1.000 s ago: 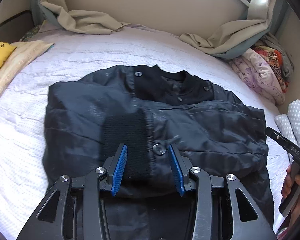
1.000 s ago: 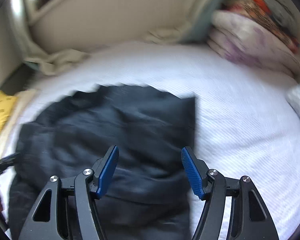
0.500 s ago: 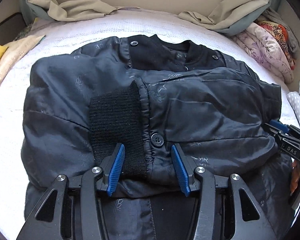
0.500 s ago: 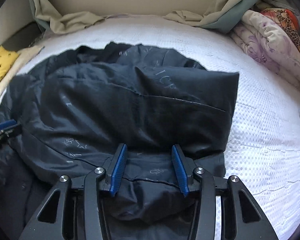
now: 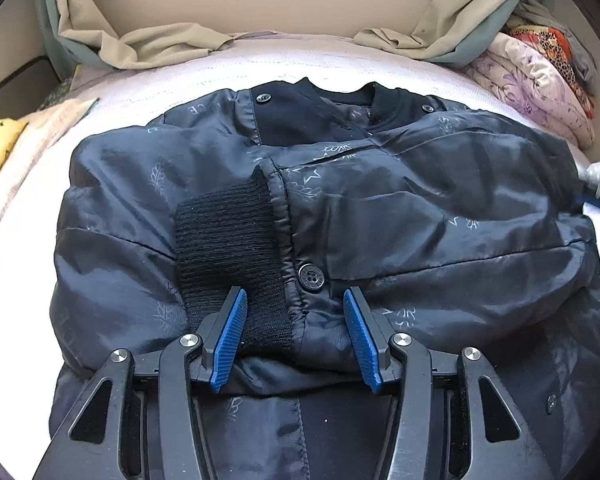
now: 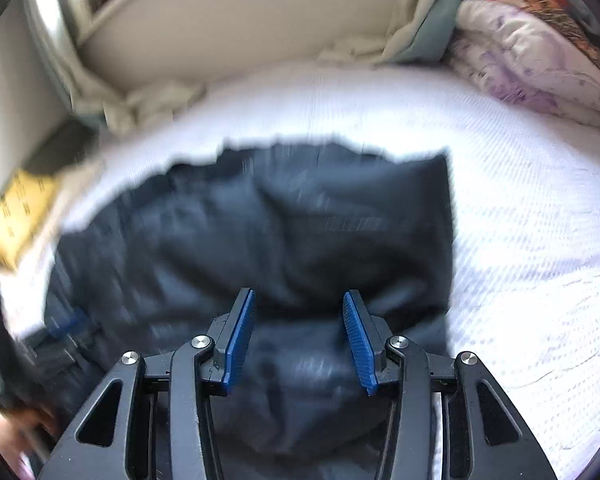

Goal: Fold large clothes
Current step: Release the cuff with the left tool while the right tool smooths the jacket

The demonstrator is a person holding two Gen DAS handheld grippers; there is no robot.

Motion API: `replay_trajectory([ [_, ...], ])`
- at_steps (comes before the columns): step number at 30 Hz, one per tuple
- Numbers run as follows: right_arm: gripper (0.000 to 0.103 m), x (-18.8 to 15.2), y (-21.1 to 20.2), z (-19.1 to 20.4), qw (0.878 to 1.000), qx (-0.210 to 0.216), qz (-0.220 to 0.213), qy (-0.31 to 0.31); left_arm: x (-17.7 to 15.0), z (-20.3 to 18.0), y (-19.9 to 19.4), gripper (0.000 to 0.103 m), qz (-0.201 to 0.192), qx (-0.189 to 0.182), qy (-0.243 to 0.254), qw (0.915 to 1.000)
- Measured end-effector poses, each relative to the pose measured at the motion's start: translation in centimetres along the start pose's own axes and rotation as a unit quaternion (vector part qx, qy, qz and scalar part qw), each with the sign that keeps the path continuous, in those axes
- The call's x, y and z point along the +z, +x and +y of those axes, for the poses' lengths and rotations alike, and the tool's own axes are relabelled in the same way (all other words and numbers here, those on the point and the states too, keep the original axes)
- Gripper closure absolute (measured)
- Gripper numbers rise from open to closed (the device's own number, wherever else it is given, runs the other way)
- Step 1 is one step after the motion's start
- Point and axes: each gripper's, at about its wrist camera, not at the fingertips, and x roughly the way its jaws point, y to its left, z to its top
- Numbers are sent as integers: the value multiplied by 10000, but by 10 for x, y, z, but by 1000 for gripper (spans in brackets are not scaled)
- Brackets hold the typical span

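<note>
Jacket (image 5: pixel 400 216), dark and shiny, lies spread across the white bedspread (image 5: pixel 204 80), collar toward the far wall and hem toward whoever is holding the tools, so its long side runs left to right in front of both hands. On the left, the left gripper (image 5: pixel 294 336) hangs low over the near middle, its blue pads parted and pressing on nothing; between them sit the ribbed black cuff (image 5: pixel 228 248) of a folded-in sleeve and the button (image 5: pixel 311 277) just right of it. Further right, the right gripper (image 6: pixel 298 338) hovers over the jacket's right-hand part, near the straight folded edge beside bare bedspread; that view is smeared, but the pads look apart with loose cloth below them, not pinched. My guess is that the near hem, lying just under both tools, gets taken next.
</note>
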Motion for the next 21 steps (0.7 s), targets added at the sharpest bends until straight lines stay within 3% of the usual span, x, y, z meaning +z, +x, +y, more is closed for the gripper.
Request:
replay_trajectory([
  [3,57,11,-4,-14,9995,-199,-190,129,-1,-4,0,44,-45,75,53,9999],
  [8,56,-1,32,-38,9965,-558,499,377,-1,-5,0,42,-53,96,23,9999],
  [13,54,-8,47,-36,9956,-730,562,196,-3,-7,0,41,-100,149,38,9998],
  [16,54,-10,52,-36,9959,-706,545,159,-3,-7,0,40,-124,138,45,9998],
  [21,51,-1,34,-45,9952,-494,595,602,-2,-7,1,38,-145,118,79,9998],
])
